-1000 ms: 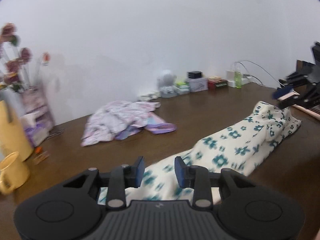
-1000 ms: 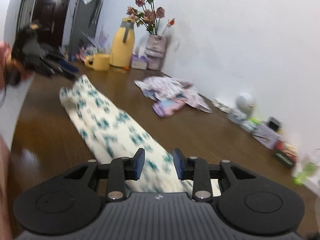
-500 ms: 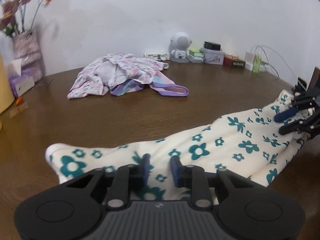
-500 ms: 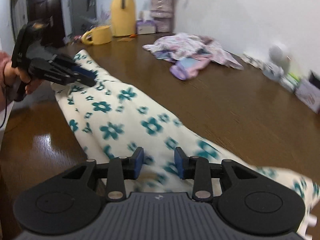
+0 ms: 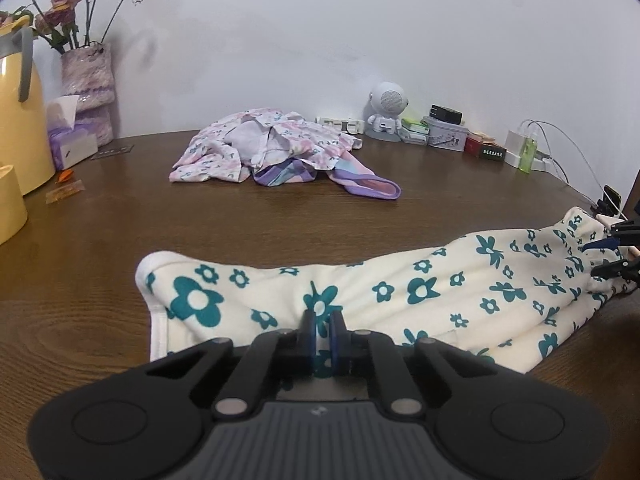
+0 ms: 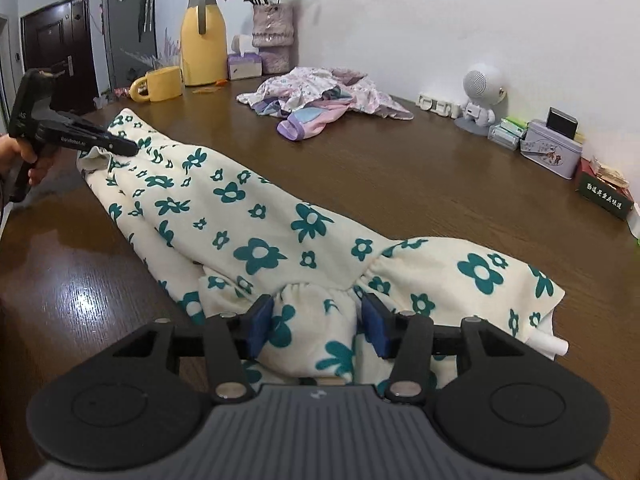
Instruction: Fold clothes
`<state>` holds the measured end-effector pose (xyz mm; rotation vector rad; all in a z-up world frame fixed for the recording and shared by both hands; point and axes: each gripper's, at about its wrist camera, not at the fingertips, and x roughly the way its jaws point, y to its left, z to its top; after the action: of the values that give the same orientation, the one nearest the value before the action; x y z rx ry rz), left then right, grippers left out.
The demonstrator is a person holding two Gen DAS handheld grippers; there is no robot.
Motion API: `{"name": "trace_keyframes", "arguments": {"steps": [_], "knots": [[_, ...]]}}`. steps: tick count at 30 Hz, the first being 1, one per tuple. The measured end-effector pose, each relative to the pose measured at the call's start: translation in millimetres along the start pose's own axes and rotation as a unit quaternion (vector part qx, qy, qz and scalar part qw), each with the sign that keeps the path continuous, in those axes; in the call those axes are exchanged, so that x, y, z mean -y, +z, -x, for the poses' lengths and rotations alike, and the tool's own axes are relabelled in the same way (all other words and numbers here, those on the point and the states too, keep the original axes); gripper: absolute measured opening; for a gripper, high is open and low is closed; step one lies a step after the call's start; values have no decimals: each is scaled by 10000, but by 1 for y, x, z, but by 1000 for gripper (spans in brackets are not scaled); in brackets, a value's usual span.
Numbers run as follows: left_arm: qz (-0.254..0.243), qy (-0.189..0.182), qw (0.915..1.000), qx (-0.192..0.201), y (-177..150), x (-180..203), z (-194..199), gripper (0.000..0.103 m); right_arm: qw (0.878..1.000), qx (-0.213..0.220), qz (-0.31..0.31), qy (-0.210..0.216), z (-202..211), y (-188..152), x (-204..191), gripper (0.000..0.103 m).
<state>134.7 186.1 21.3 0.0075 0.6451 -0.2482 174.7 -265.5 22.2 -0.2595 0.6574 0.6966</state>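
Garment: cream floral trousers [image 6: 248, 216] are laid lengthwise across the brown table [image 5: 280, 216].
Left gripper [image 5: 322, 334]: jaws just closed, pinched on the cloth at one end.
Right gripper [image 6: 316, 322]: jaws just widened, half open; gathered waistband lies between, pads not pressing.
Behind: pink clothes heap [image 5: 272, 148], yellow jug [image 6: 202, 40].

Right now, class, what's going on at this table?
A person is folding cream floral trousers laid out along a wooden table. The left claw is pinched shut on one end; its jaws have just been closing. The right claw has just been opening, the waistband loose between its jaws. Other clothes lie heaped behind.
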Motion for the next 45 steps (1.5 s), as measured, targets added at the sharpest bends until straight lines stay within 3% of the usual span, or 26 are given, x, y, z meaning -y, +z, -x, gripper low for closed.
{"name": "trace_keyframes", "arguments": {"steps": [10,14,18,20,22,25,30,36,40,45], "knots": [[-78,110,9999,31,-1,5,0,8,9998,-105,-55,-143,30,-11,17,46],[-116,203,9997,40,-2,8,0,8,9994,-305,89,-156,40,-13,25,20],[-121,333,9994,29,0,12,0,8,9989,-431,170,-52,47,-17,28,16],[-143,414,9990,35,3,17,2,8,9996,-269,87,-6,59,-14,30,16],[-169,481,9986,162,8,25,9,17,9999,122,-101,-12,76,-9,37,18],[-305,491,9973,459,20,44,18,26,9978,567,-169,-316,91,4,47,31],[-693,-11,9964,477,33,90,1,26,9984,378,-281,-312,47,29,64,31],[-687,-50,9976,-34,26,107,-32,26,9978,168,-624,-171,-6,32,74,31],[-445,-79,9989,-105,16,93,-34,26,9973,-91,-637,-360,-6,9,83,30],[-337,-130,9993,-25,12,87,-32,27,9954,-8,-805,-528,5,-7,94,30]]}}
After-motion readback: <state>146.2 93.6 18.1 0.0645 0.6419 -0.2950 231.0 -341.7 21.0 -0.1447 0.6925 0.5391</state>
